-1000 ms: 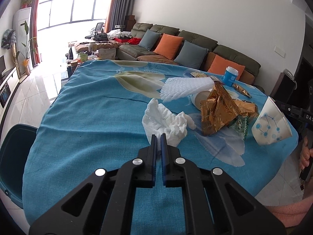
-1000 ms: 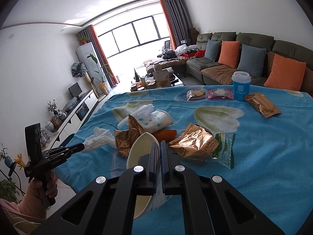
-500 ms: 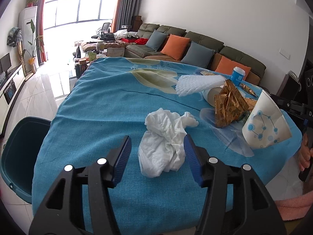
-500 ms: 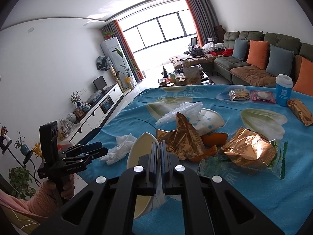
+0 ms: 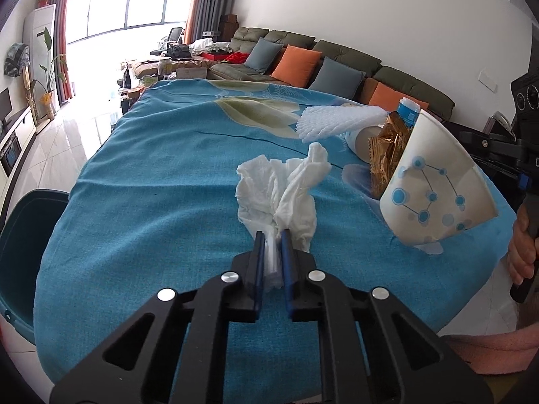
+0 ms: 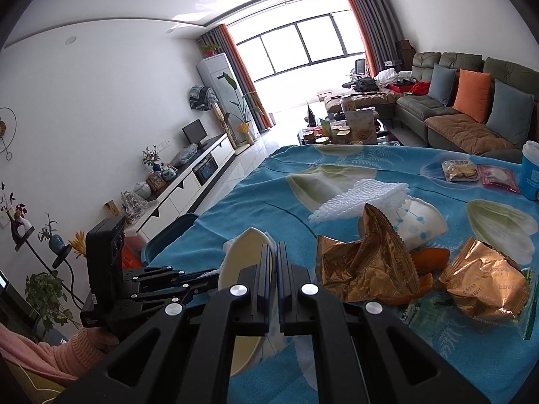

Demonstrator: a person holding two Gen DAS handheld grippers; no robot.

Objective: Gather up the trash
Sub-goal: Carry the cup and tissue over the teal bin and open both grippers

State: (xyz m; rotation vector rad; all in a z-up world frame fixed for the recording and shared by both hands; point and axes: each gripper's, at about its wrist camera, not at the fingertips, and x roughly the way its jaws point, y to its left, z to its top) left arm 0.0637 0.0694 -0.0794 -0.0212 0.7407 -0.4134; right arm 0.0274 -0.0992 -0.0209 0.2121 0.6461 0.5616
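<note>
Both grippers are loaded: left gripper [image 5: 271, 235] pinches only the crumpled tissue's [image 5: 281, 190] edge, which may tear free; right gripper [image 6: 273, 252] clamps the flattened paper cup [image 6: 241, 261].

The dark teal bin [image 5: 20, 252] is cut off by the left edge, and the blue tablecloth [image 5: 168, 202] hides its near side. Beside the cloth, the hand [image 5: 522, 245] is only half in the picture. The flattened paper cup [image 5: 434, 185] covers most of the gold wrapper [image 5: 384, 155] and the blue-lidded cup [image 5: 409, 112] behind it. The words on the snack packets [image 6: 460, 170] at the cloth's far side are too small to read
</note>
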